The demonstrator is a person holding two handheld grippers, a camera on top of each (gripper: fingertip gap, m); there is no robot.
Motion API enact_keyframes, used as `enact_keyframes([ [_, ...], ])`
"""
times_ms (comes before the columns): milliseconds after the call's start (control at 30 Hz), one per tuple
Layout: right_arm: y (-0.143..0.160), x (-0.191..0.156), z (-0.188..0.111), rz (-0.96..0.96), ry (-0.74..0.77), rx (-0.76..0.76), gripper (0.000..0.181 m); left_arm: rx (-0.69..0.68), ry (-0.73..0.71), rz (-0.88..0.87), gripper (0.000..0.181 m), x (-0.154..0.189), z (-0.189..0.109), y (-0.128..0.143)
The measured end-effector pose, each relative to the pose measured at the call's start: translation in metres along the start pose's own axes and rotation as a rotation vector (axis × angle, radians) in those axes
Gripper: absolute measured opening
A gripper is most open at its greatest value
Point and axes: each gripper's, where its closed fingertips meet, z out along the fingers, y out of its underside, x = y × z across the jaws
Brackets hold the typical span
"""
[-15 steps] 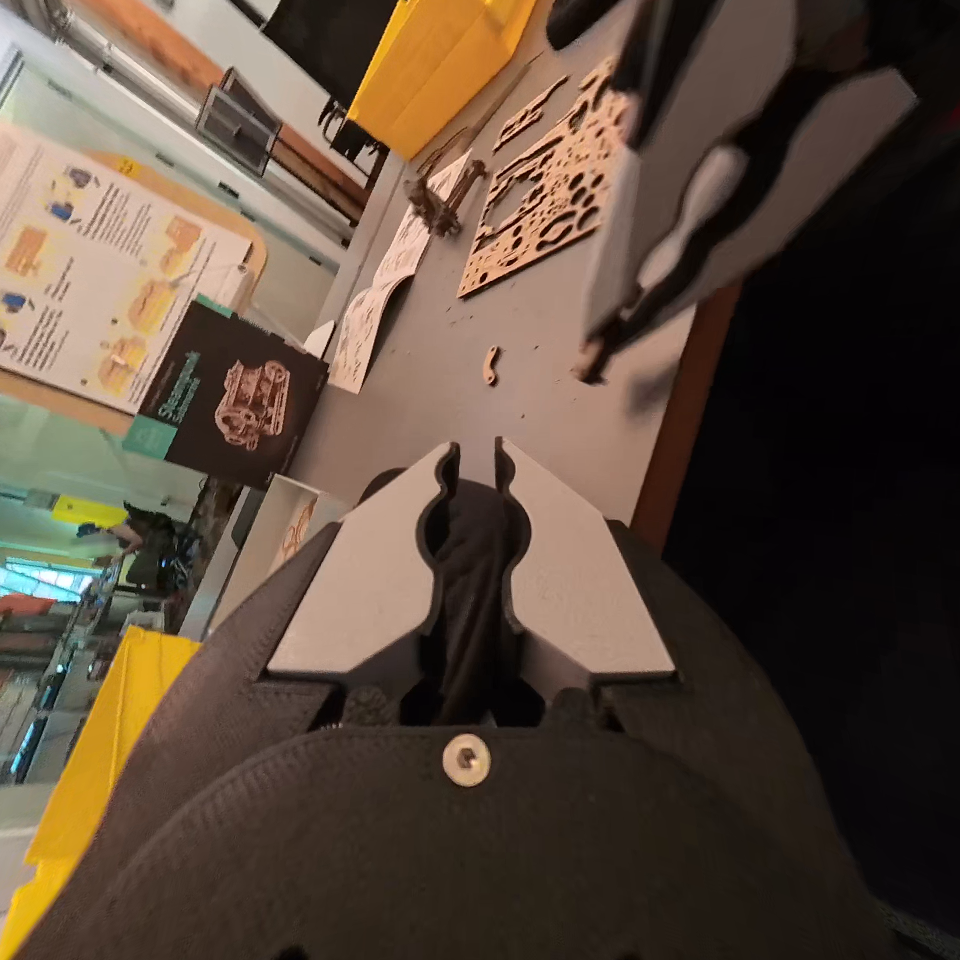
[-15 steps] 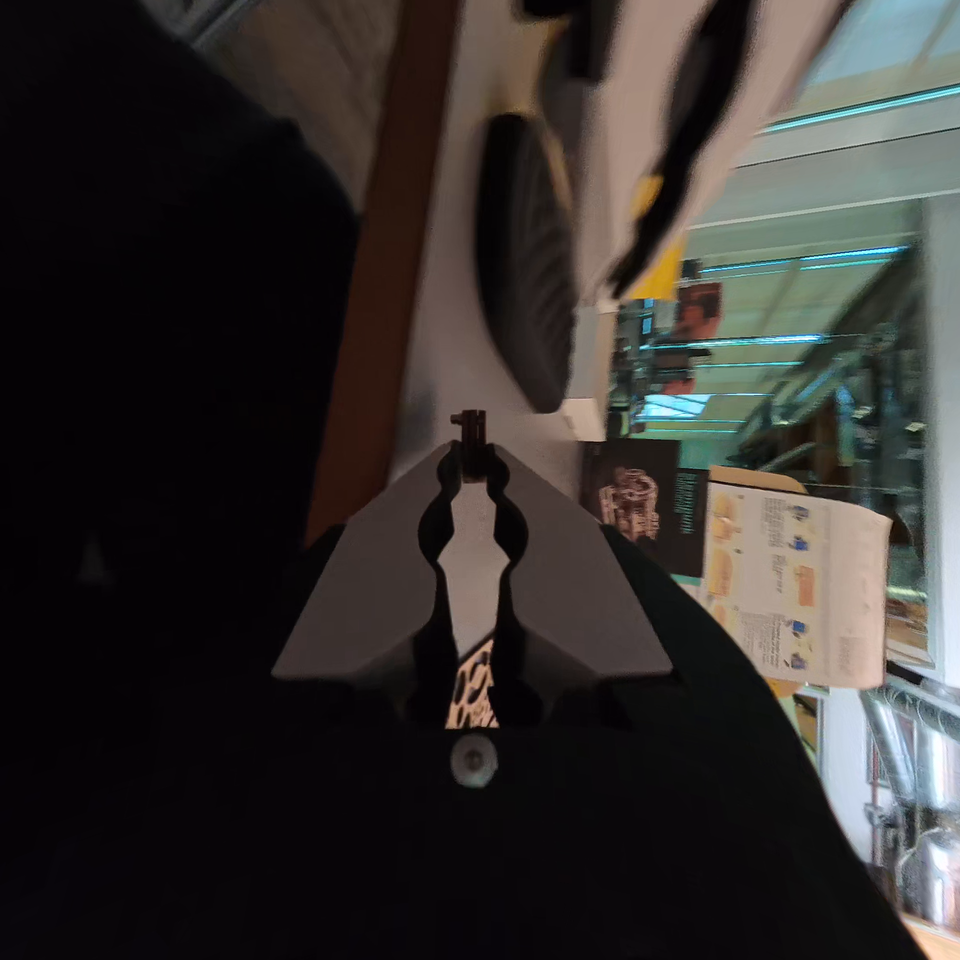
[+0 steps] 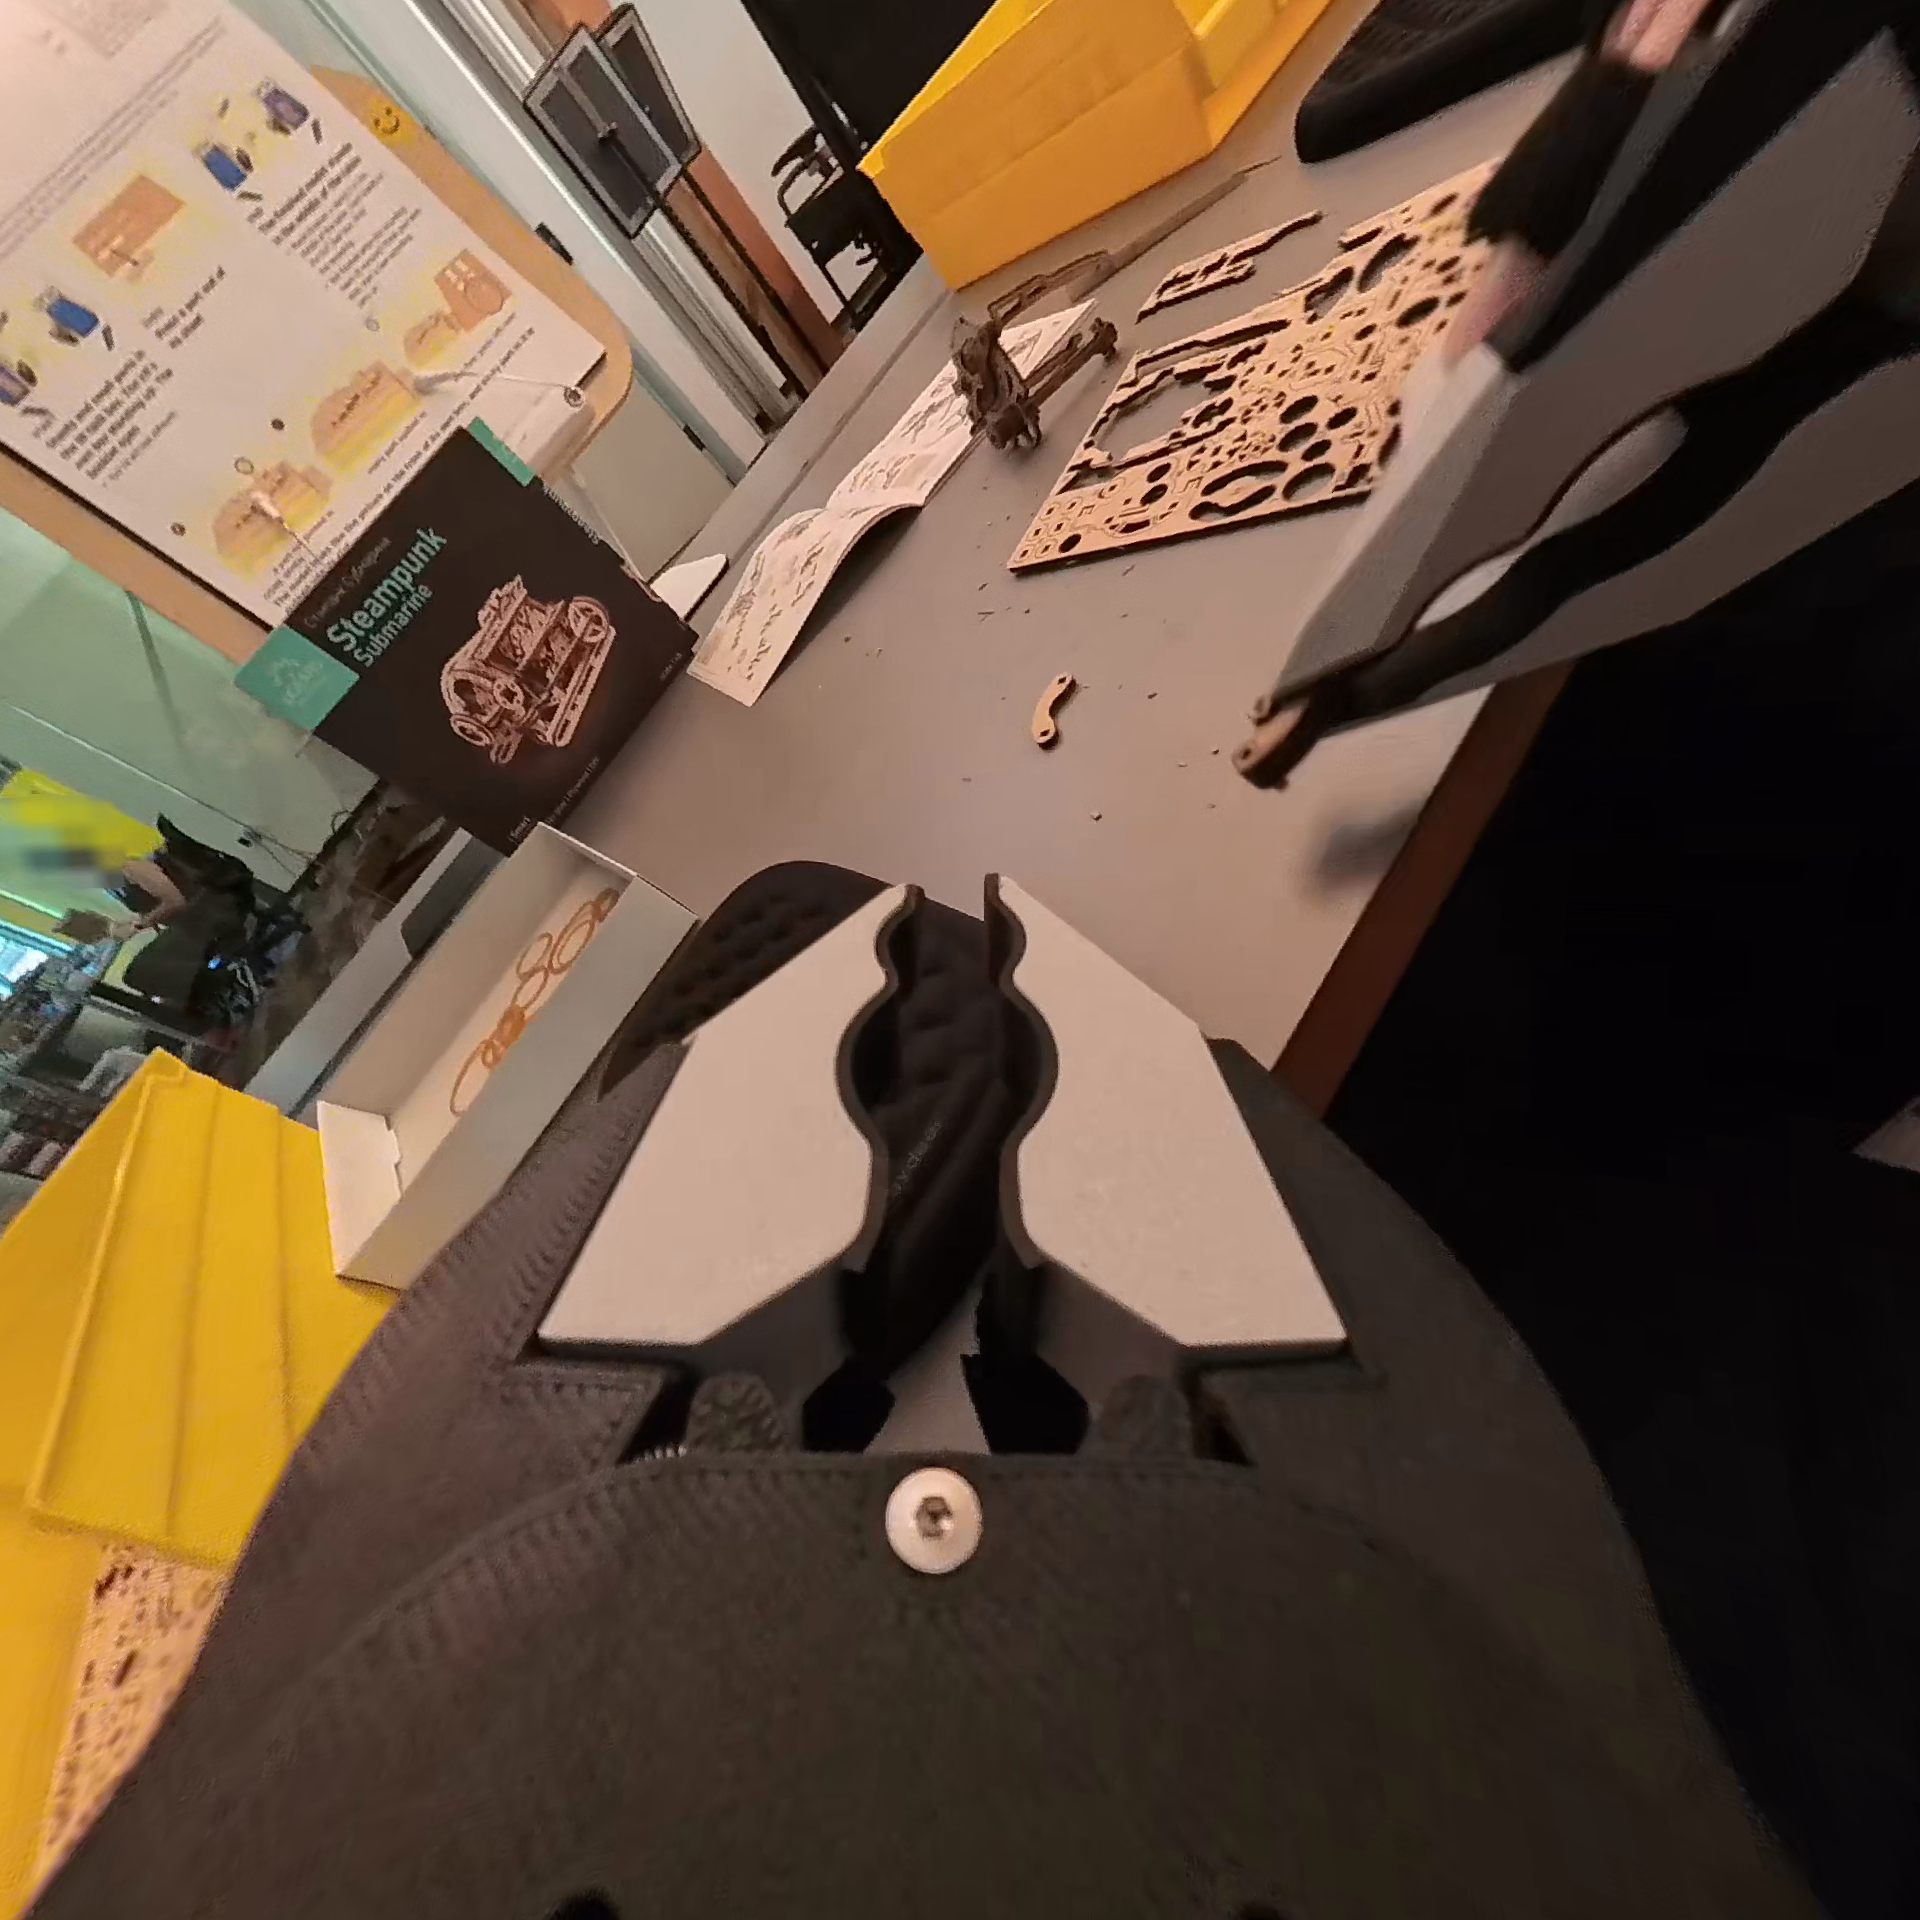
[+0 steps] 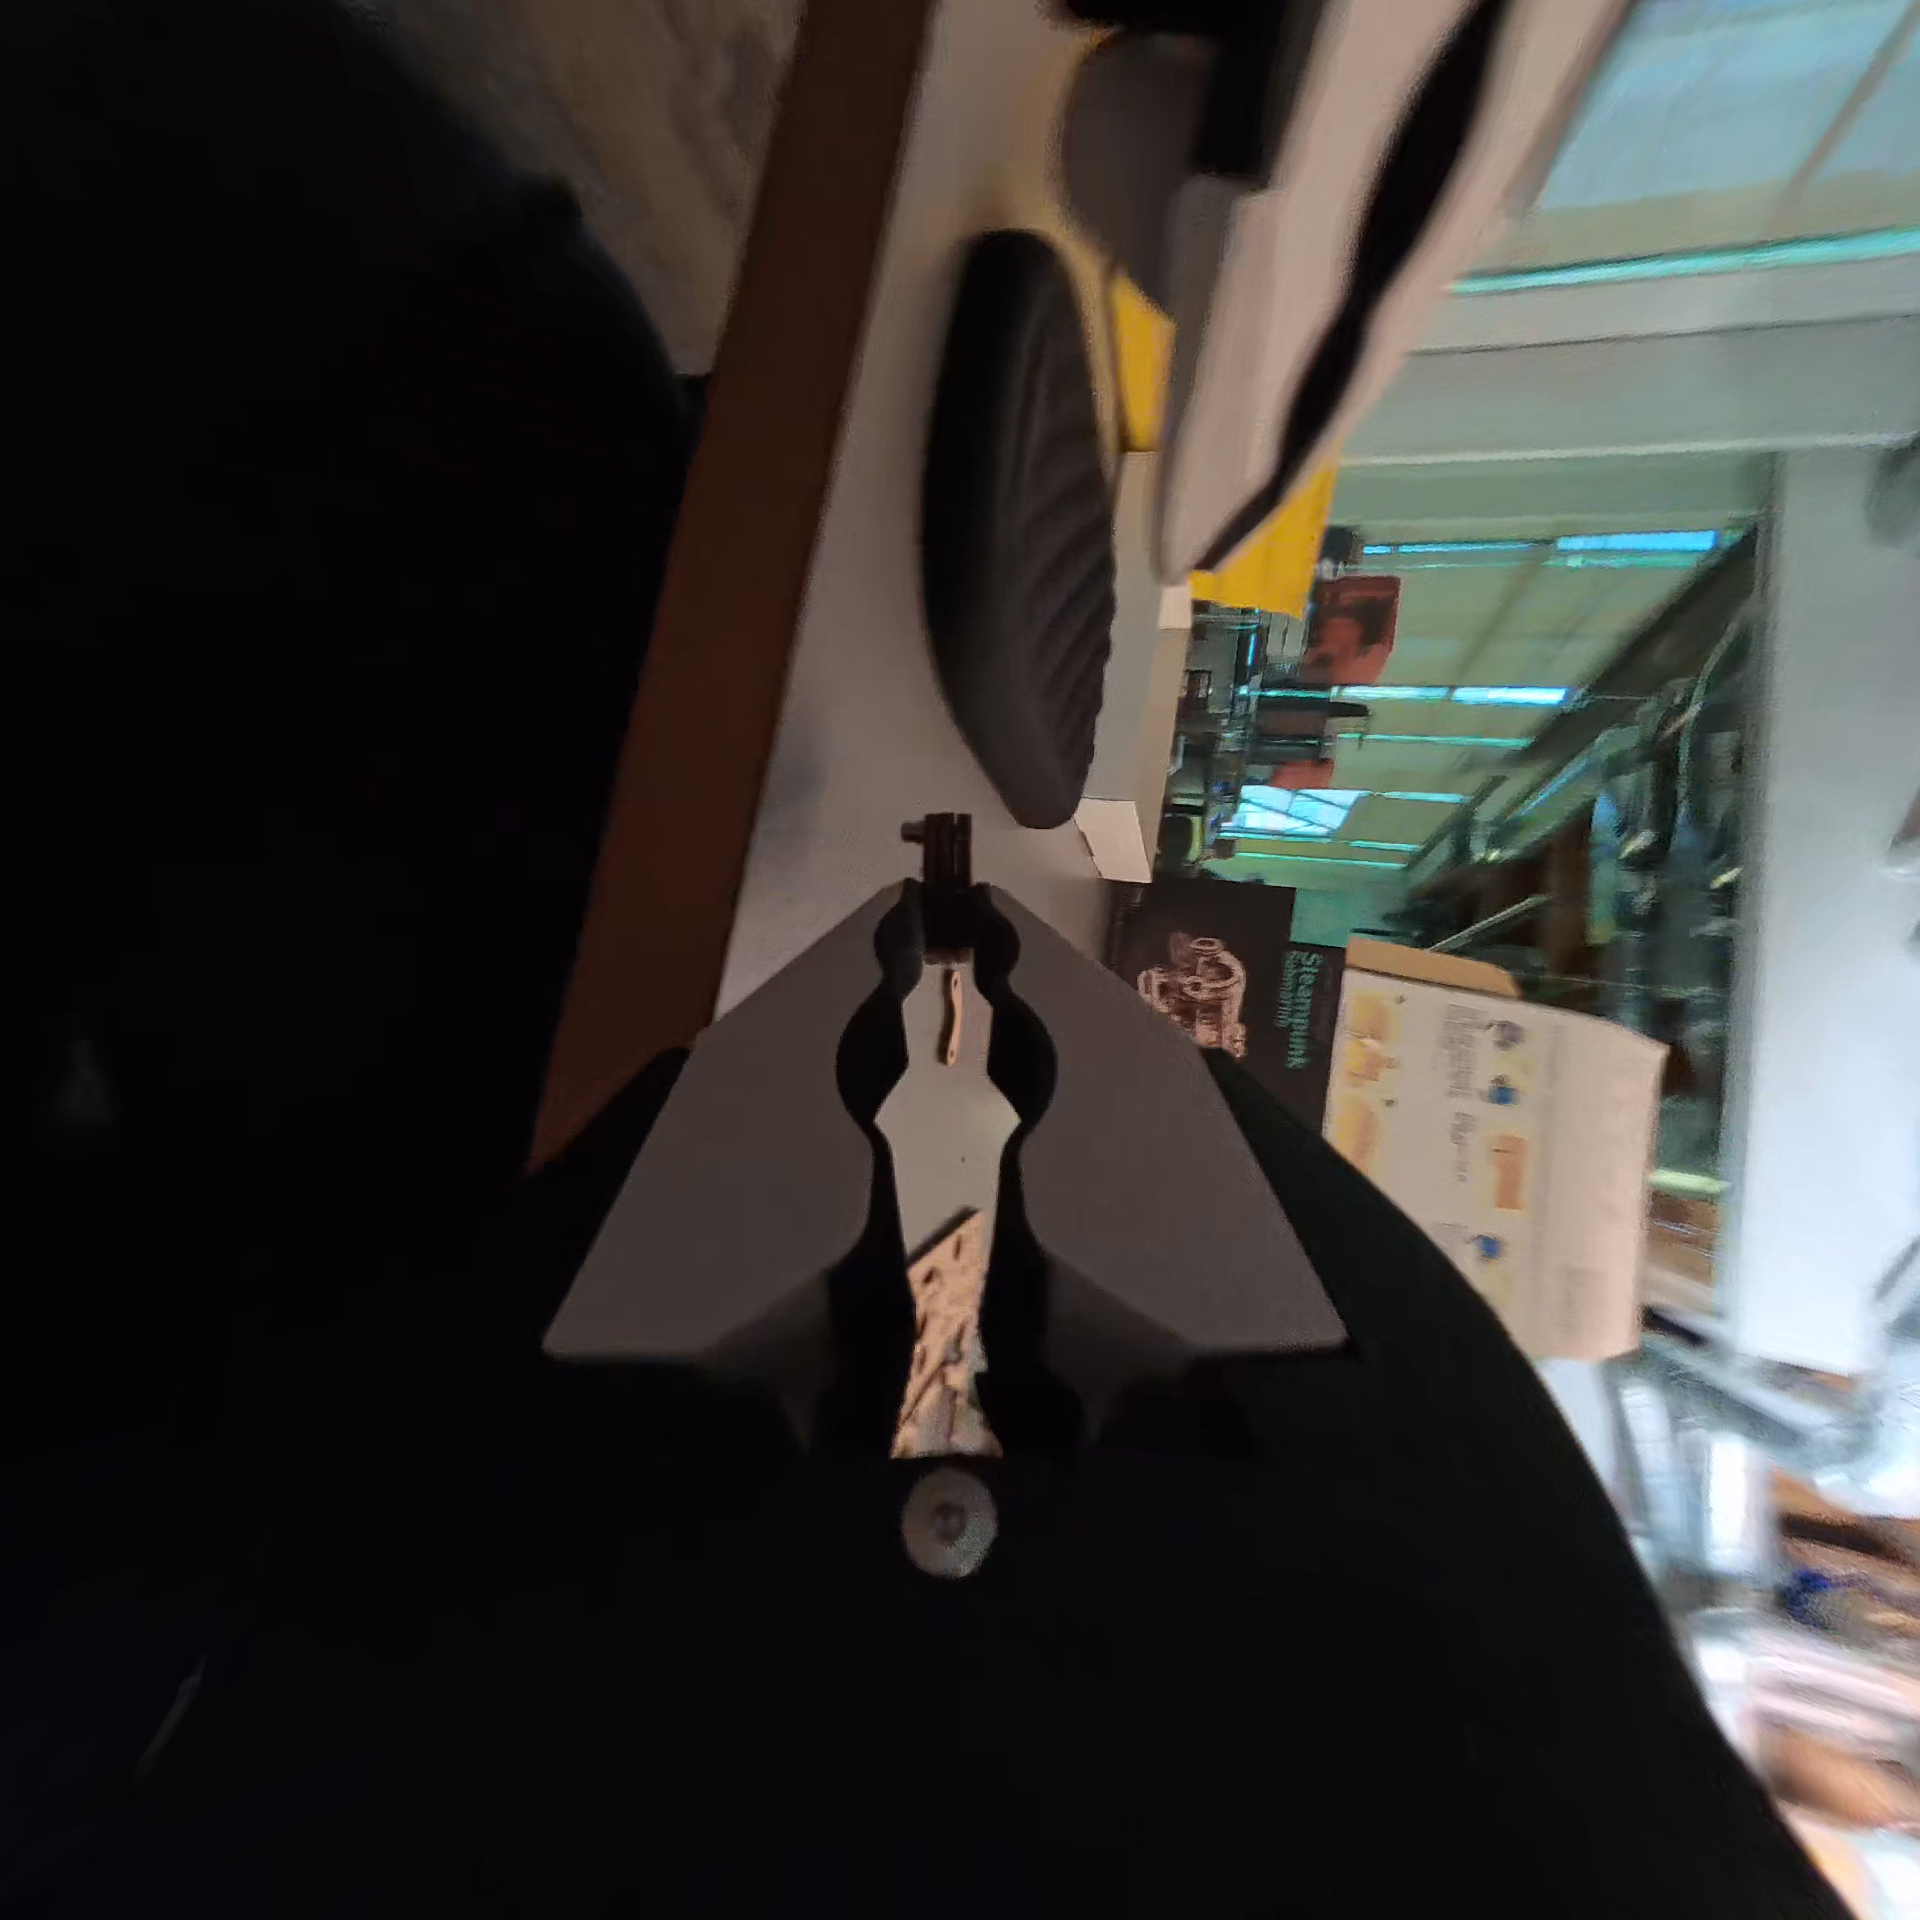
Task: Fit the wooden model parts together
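Note:
My right gripper (image 4: 948, 906) is shut on a small dark wooden part (image 4: 945, 868) that sticks out past its tips. In the left wrist view the right gripper (image 3: 1283, 717) holds this part (image 3: 1270, 743) just above the grey table (image 3: 1143, 831), near the front edge. A small curved wooden piece (image 3: 1051, 709) lies loose on the table to its left and shows between the right jaws (image 4: 950, 1023). My left gripper (image 3: 951, 896) is narrowly open and empty, low over the table. A punched-out wooden sheet (image 3: 1247, 416) and a partly built dark model (image 3: 997, 384) lie farther back.
An open instruction booklet (image 3: 831, 551), a black kit box (image 3: 488, 634) and a white open box (image 3: 499, 1049) sit at the left. Yellow bins stand at the back (image 3: 1039, 135) and near left (image 3: 156, 1299). A black oval object (image 4: 1013, 540) lies by the left gripper (image 4: 1299, 312). There is about 8 cm between the tips of the two grippers. The small curved wooden piece (image 3: 1051, 709) sits 11 cm or so from the ends of my right fingers. It is also in sight in the right wrist view (image 4: 951, 1021).
Both views have swung round. The right gripper still holds the small part and has moved so that the curved piece now shows between its jaws. The left gripper stays narrowly open.

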Motion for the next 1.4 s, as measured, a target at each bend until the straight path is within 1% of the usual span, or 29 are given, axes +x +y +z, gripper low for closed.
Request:
enact_keyframes([
  [33,-0.004,-0.002,-0.001,0.083,-0.044,0.019,0.007,0.000,-0.004,-0.015,0.009,0.000,0.001,0.001],
  [67,-0.005,-0.017,0.001,0.121,-0.133,0.017,0.007,0.002,-0.009,-0.029,0.009,-0.001,0.003,0.001],
  [100,0.001,-0.020,0.004,0.070,-0.108,-0.025,0.008,0.007,-0.012,-0.043,0.009,-0.001,0.004,0.000],
  [133,0.000,-0.017,0.003,-0.014,-0.080,-0.011,0.007,0.016,-0.010,-0.056,0.009,0.000,0.005,-0.001],
  [167,0.001,-0.011,0.002,-0.005,-0.063,-0.016,0.008,0.022,-0.008,-0.066,0.008,0.001,0.006,-0.003],
  [200,0.001,-0.007,0.002,0.062,-0.078,-0.013,0.007,0.026,-0.004,-0.071,0.008,0.002,0.007,-0.003],
  [233,0.001,-0.012,0.003,0.110,-0.126,-0.009,0.007,0.026,0.000,-0.072,0.008,0.004,0.009,-0.003],
  [267,0.003,-0.020,0.004,0.089,-0.147,-0.021,0.007,0.023,-0.002,-0.072,0.008,0.004,0.010,-0.002],
  [300,0.005,-0.018,0.005,0.013,-0.103,-0.025,0.007,0.018,0.001,-0.074,0.008,0.004,0.011,0.000],
  [333,0.005,-0.015,0.004,-0.022,-0.081,-0.025,0.007,0.012,0.008,-0.082,0.008,0.005,0.012,0.002],
  [367,0.003,-0.009,0.003,0.012,-0.065,-0.015,0.007,0.009,0.016,-0.090,0.008,0.005,0.012,0.003],
  [400,-0.002,-0.011,0.002,0.053,-0.087,0.007,0.007,0.008,0.020,-0.099,0.008,0.005,0.013,0.005],
  [433,-0.001,-0.019,0.003,0.049,-0.122,-0.001,0.007,0.009,0.022,-0.107,0.008,0.005,0.013,0.005],
  [500,0.000,-0.018,0.004,-0.062,-0.056,-0.002,0.007,0.017,0.030,-0.115,0.008,0.008,0.013,0.004],
  [567,0.003,-0.015,0.005,-0.027,-0.053,-0.021,0.007,0.017,0.045,-0.119,0.008,0.012,0.015,0.003],
  [667,0.001,-0.007,0.005,-0.018,-0.004,-0.007,0.007,-0.002,0.096,-0.095,0.010,0.026,0.018,0.005],
  [833,0.001,-0.014,0.006,-0.066,0.041,-0.010,0.007,-0.003,0.187,-0.072,0.010,0.046,0.020,0.004],
  [900,-0.002,-0.016,0.005,-0.108,0.070,-0.001,0.007,-0.018,0.186,-0.063,0.010,0.048,0.022,0.006],
  [1000,-0.003,-0.009,0.000,-0.171,0.149,-0.003,0.007,-0.029,0.178,-0.072,0.010,0.047,0.022,0.009],
  [1067,0.001,-0.016,0.001,-0.156,0.109,-0.017,0.007,-0.015,0.174,-0.090,0.009,0.045,0.020,0.008],
  [1133,-0.002,-0.017,-0.002,-0.198,0.109,-0.006,0.007,0.000,0.179,-0.119,0.009,0.043,0.019,0.005],
  [1167,-0.004,-0.010,-0.004,-0.189,0.135,-0.006,0.007,0.005,0.181,-0.125,0.009,0.043,0.018,0.004],
  [1233,-0.007,-0.016,-0.005,-0.145,0.086,0.010,0.007,0.003,0.176,-0.118,0.009,0.042,0.019,0.004],
  [1267,-0.008,-0.021,-0.005,-0.169,0.069,0.010,0.007,-0.001,0.179,-0.116,0.009,0.043,0.019,0.004],
  [1333,-0.009,-0.021,-0.007,-0.241,0.088,0.019,0.007,-0.003,0.190,-0.114,0.009,0.046,0.020,0.004],
  [1400,-0.009,-0.018,-0.008,-0.193,0.071,0.018,0.007,-0.015,0.209,-0.118,0.009,0.051,0.021,0.005],
])
